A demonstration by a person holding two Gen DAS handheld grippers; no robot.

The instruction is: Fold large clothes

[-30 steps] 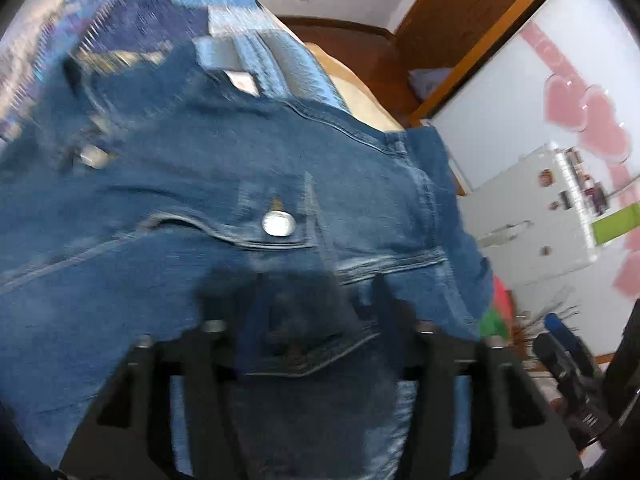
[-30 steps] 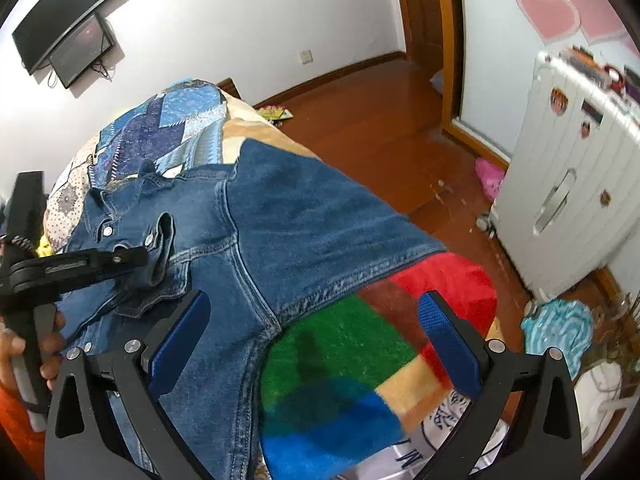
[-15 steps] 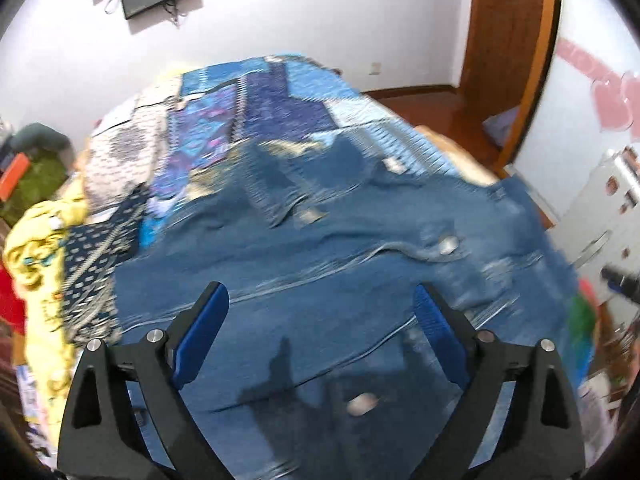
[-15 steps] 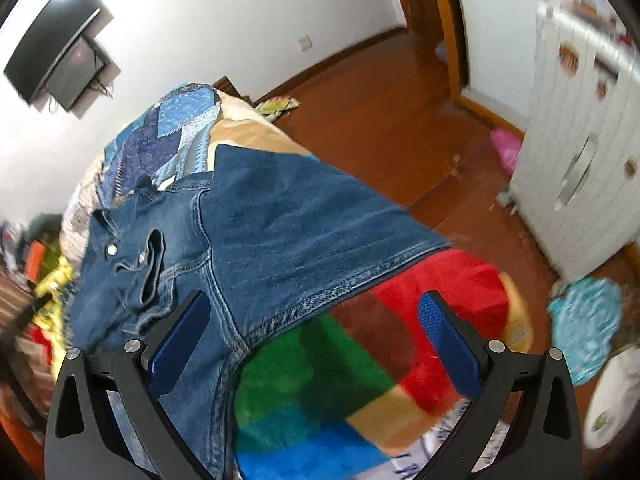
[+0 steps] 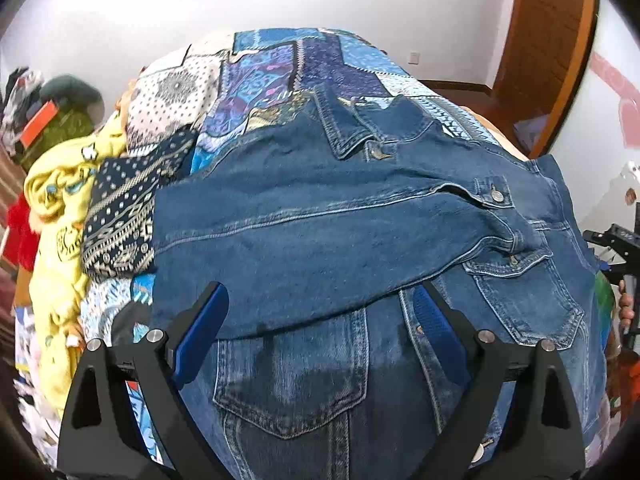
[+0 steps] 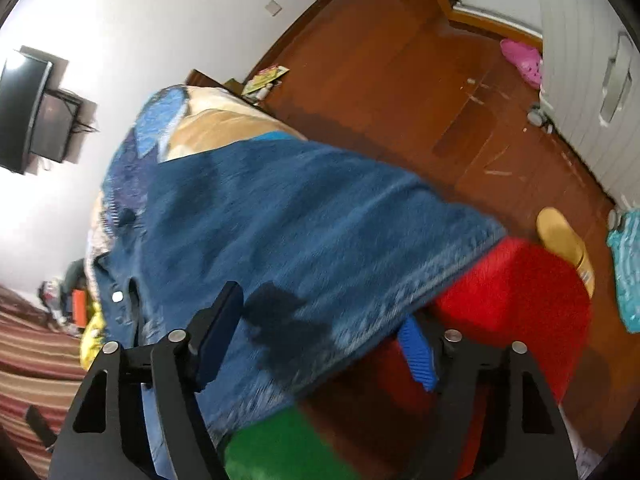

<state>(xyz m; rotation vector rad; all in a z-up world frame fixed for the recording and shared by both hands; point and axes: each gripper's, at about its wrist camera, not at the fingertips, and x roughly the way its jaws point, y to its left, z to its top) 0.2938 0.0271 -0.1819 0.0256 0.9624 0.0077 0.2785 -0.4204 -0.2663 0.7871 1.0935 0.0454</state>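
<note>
A blue denim jacket (image 5: 320, 240) lies spread on the bed, front up, with one sleeve folded across its chest. My left gripper (image 5: 320, 332) is open and empty, hovering above the jacket's lower front. In the right wrist view the jacket (image 6: 280, 220) is motion-blurred and drapes over the bed's corner. My right gripper (image 6: 320, 336) is open, its jaws straddling the jacket's hem edge, and holds nothing. The right gripper also shows at the right edge of the left wrist view (image 5: 616, 248).
A patchwork quilt (image 5: 300, 68) covers the bed. Yellow and patterned clothes (image 5: 80, 208) are piled at its left. A red and green blanket (image 6: 520, 288) lies under the jacket's hem. Wooden floor (image 6: 400, 80), a white suitcase (image 6: 600, 80) and slippers lie beyond.
My left gripper let go of the jacket flap, opened and pulled back above the jacket. My right gripper moved down to the jacket's hem edge.
</note>
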